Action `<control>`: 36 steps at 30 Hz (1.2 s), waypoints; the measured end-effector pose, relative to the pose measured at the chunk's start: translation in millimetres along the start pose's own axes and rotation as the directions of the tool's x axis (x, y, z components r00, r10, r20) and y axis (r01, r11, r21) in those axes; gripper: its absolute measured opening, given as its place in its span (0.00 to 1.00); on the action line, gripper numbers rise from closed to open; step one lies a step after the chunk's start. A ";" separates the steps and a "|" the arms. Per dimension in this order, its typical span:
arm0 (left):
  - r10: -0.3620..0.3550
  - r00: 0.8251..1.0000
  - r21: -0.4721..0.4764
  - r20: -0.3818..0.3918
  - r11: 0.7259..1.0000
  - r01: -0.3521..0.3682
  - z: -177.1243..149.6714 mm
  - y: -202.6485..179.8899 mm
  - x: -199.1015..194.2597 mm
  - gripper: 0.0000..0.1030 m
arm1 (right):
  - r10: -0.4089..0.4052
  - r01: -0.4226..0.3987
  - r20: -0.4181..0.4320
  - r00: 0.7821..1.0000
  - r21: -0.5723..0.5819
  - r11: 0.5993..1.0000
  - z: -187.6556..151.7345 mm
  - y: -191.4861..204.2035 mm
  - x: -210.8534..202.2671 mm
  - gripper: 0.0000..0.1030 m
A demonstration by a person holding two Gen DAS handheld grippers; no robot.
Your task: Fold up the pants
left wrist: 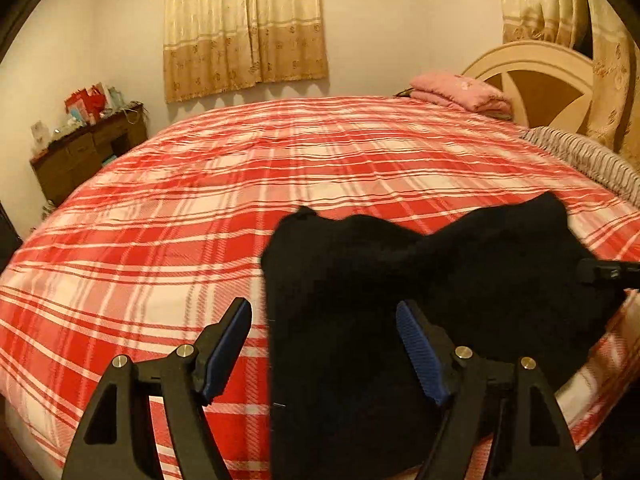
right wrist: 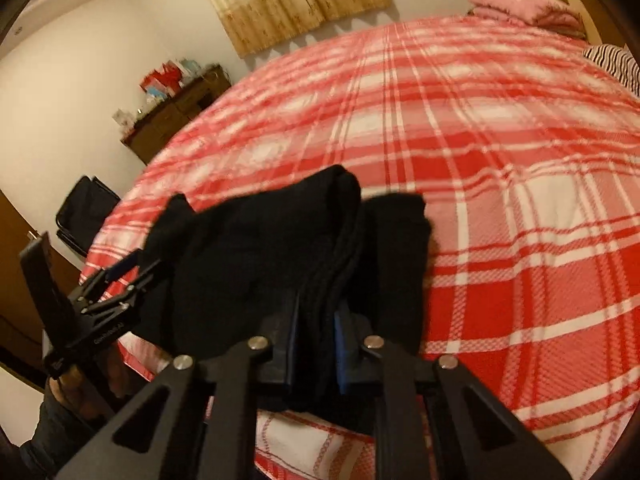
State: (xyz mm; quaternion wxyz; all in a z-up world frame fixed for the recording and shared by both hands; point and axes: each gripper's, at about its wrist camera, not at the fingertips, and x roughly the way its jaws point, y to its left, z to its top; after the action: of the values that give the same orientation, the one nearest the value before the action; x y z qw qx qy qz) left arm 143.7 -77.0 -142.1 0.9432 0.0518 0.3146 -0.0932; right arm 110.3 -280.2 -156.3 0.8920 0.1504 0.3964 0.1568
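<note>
Pants (right wrist: 280,248) pinched in right gripper (right wrist: 316,344); left gripper (left wrist: 324,344) spread, holding nothing. Risk: one-sided grip lets fabric slump, folding crooked.

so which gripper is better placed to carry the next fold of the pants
Right. The right gripper has its jaws clamped on a bunched edge of the black pants. The left gripper has open jaws straddling the pants' left edge, gripping nothing.

Black pants (left wrist: 420,280) lie on a red-and-white plaid bedspread (left wrist: 200,200). Folded pink bedding (left wrist: 460,92) sits at one o'clock, beige gold-patterned curtains (left wrist: 244,28) at twelve, a dark brown dresser (left wrist: 84,152) at ten. The left gripper (left wrist: 324,336) is black with blue pads (left wrist: 224,356).
</note>
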 end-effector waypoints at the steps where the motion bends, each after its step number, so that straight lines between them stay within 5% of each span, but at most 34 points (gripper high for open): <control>1: 0.012 1.000 -0.001 -0.008 1.000 -0.012 -0.2 1.0 4.0 0.76 | -0.012 0.012 0.015 1.000 -0.009 1.000 -0.3 0.2 -5.4 0.17; 5: 0.044 0.998 -0.056 -0.035 0.997 -0.045 -1.7 15.7 21.3 0.80 | -0.081 0.081 -0.011 0.997 0.018 0.997 -3.0 -13.4 -0.4 0.17; 12: 0.041 0.999 -0.108 0.012 0.993 -0.040 5.6 20.0 14.0 0.81 | -0.058 0.062 -0.064 0.996 0.072 0.995 -1.9 -28.4 7.0 0.18; 16: 0.070 0.997 -0.034 0.038 0.997 -0.069 20.7 7.1 15.1 0.81 | -0.111 0.112 -0.059 0.992 0.016 0.994 -2.3 -19.9 1.4 0.21; 20: 0.156 0.987 0.052 -0.036 0.987 -0.154 28.4 -0.5 56.2 0.83 | -0.177 0.174 -0.063 0.982 -0.047 0.984 -8.1 -13.8 4.8 0.23; 23: 0.161 0.986 0.009 -0.048 0.987 -0.160 28.6 7.1 69.2 0.93 | -0.200 0.197 -0.060 0.978 -0.046 0.979 -10.8 -19.8 2.3 0.37; 31: 0.106 0.994 -0.095 -0.028 0.990 -0.108 25.3 21.6 32.7 0.93 | -0.243 0.240 -0.051 0.969 -0.056 0.969 -10.7 -13.6 -5.3 0.47; 36: 0.093 0.996 -0.091 0.003 0.992 -0.093 22.9 19.7 12.1 0.93 | -0.288 0.303 0.124 0.950 -0.130 0.944 0.4 21.0 -32.2 0.66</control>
State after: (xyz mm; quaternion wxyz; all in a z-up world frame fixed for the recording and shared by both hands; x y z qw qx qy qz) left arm 170.6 -63.1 -130.4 0.9491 0.0231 0.3121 -0.0349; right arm 86.7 -274.1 -126.6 0.9334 0.0307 0.3551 0.0418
